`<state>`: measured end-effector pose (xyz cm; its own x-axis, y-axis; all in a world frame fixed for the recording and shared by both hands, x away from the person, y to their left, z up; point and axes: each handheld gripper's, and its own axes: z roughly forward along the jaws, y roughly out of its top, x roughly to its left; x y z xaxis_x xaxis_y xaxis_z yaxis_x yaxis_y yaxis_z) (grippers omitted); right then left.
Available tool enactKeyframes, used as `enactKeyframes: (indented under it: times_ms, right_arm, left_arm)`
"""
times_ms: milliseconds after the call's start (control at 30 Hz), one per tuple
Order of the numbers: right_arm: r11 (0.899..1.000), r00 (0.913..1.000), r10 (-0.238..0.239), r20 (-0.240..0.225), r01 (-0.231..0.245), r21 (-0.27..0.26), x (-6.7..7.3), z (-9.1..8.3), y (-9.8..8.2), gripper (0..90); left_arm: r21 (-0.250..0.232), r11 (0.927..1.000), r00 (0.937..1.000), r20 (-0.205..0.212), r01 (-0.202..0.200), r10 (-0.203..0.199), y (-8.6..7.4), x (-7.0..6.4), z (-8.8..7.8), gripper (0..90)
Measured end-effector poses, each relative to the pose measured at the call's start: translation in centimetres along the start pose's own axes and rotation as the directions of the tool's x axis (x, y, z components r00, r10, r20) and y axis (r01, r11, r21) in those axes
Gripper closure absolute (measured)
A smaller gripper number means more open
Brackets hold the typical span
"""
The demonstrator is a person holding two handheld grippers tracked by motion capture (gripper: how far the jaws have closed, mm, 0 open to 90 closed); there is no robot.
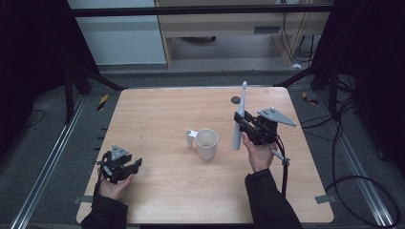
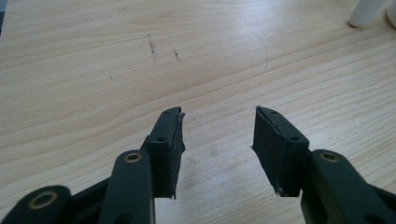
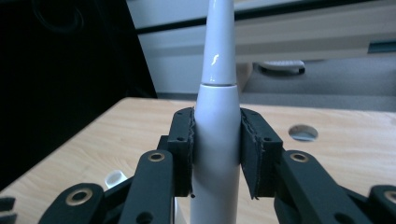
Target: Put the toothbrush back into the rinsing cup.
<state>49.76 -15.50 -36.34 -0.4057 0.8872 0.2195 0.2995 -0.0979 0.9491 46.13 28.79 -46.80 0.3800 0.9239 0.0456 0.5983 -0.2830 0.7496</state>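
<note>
A white electric toothbrush (image 1: 239, 121) stands nearly upright in the air right of the mug, brush head up. My right gripper (image 1: 240, 120) is shut on its thick handle; in the right gripper view both pads press the toothbrush (image 3: 217, 135) at its sides. A cream mug (image 1: 207, 143) stands at the table's middle, with a small white tube (image 1: 190, 138) upright just left of it. My left gripper (image 1: 128, 169) rests low at the table's front left, open, with bare wood between its jaws; its fingertips (image 2: 173, 122) hover over the wooden table (image 2: 140, 70).
The wooden table (image 1: 167, 191) has a round cable hole (image 1: 235, 100) near its far edge. Cables trail on the floor at the right. The tube's base (image 2: 364, 14) shows at the far top right of the left gripper view.
</note>
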Motion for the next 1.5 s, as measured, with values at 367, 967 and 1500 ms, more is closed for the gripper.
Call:
enactKeyframes:
  times_ms: [367, 967, 1500]
  right_arm:
    - [0.996, 0.9997, 0.021, -0.01, -0.022, -0.092, 1.2, 1.0, 1.1, 67.5]
    - [0.992, 0.9977, 0.036, -0.057, -0.043, -0.122, 3.2, 3.3, 1.1, 67.5]
    - [0.997, 0.9964, 0.036, -0.077, -0.04, -0.059, 4.7, 6.0, -0.7, 67.5]
  left_arm:
    - [-0.003, 1.0, 1.0, -0.002, 0.001, -0.001, 0.0, 0.1, 0.0, 50.6]
    - [-0.002, 1.0, 1.0, 0.0, 0.002, -0.002, 0.0, 0.1, 0.0, 49.7]
    - [-0.003, 1.0, 1.0, 0.002, 0.001, -0.001, 0.0, 0.1, 0.0, 49.7]
